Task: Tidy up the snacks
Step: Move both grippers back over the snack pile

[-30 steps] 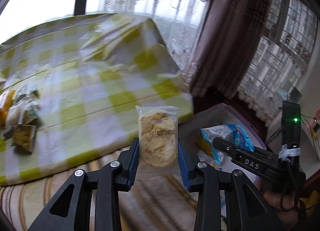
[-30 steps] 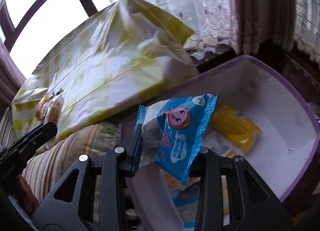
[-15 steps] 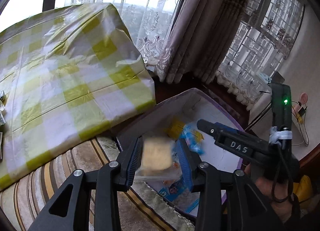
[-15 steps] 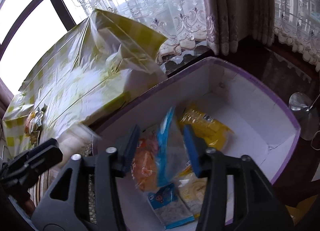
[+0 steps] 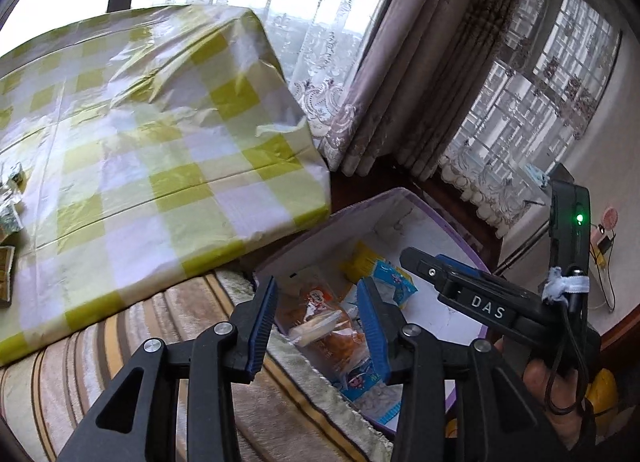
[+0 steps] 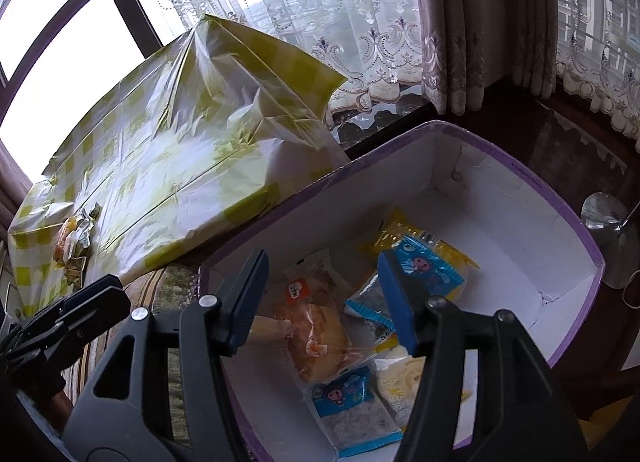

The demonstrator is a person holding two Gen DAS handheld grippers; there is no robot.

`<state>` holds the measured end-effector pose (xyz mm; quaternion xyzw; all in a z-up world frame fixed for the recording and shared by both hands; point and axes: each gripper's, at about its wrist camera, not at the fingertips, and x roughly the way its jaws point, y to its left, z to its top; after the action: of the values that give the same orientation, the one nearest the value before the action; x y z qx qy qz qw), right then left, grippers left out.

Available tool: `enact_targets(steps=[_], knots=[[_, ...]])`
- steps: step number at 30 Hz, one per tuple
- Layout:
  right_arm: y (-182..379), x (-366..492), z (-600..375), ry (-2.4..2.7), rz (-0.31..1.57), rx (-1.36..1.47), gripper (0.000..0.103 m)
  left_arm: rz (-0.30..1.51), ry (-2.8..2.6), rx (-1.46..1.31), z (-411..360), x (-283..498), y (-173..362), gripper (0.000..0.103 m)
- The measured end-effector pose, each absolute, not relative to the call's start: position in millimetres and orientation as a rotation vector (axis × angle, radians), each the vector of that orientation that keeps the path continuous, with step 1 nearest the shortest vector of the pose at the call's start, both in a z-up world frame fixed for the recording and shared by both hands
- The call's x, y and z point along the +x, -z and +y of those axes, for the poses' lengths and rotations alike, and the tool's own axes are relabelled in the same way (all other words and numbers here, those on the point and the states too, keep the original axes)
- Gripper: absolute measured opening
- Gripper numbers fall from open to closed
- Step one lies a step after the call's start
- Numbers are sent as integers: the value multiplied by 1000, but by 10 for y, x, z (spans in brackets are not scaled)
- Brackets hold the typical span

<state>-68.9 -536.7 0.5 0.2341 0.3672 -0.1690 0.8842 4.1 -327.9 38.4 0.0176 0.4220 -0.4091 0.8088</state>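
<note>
Between your tongs: both the left gripper (image 5: 318,326) and the right gripper (image 6: 326,298) hang over the box (image 6: 576,238) with nothing clamped. Each pair of jaws has just been opening, and the packets seen between them lie loose on the box floor below.
Dropped snacks: the orange-labelled bun packet (image 6: 316,326) lies nearest, under both grippers, with a clear biscuit packet (image 5: 316,328) on it. The blue packet (image 6: 430,268) sits just past your right gripper's right jaw, half over a yellow packet (image 6: 404,234).
Next target: the remaining snacks (image 6: 74,242) sit in a small heap on the checked tablecloth (image 5: 132,166), far to the left and up from the box.
Nearer hand: your left, I judge, since that heap (image 5: 10,218) shows at the left edge of its view, well apart from the jaws.
Long axis: too small and too crumpled to tell from here.
Surface: the box stands lower than the cloth-covered top, against a striped plush cover (image 5: 100,350).
Room: lace curtains (image 6: 320,10) and tall windows lie beyond.
</note>
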Motion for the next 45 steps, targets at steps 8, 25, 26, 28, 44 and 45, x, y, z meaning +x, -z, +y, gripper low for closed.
enact_targets(steps=[8, 25, 26, 28, 44, 45], knots=[[-99, -576, -5173, 304, 766, 467, 61, 904, 788, -61, -2859, 267, -378, 43], [-276, -26, -4100, 102, 803, 349, 67, 878, 503, -279, -1466, 657, -289, 43], [-269, 11, -4032, 89, 807, 341, 67, 875, 487, -290, -1378, 675, -283, 43], [-255, 90, -3866, 59, 818, 317, 67, 872, 456, -316, -1222, 726, -264, 43], [-266, 708, -2912, -109, 852, 127, 67, 844, 302, -407, -450, 1086, -168, 43], [-271, 742, -2862, -118, 852, 118, 67, 842, 297, -408, -428, 1109, -172, 43]])
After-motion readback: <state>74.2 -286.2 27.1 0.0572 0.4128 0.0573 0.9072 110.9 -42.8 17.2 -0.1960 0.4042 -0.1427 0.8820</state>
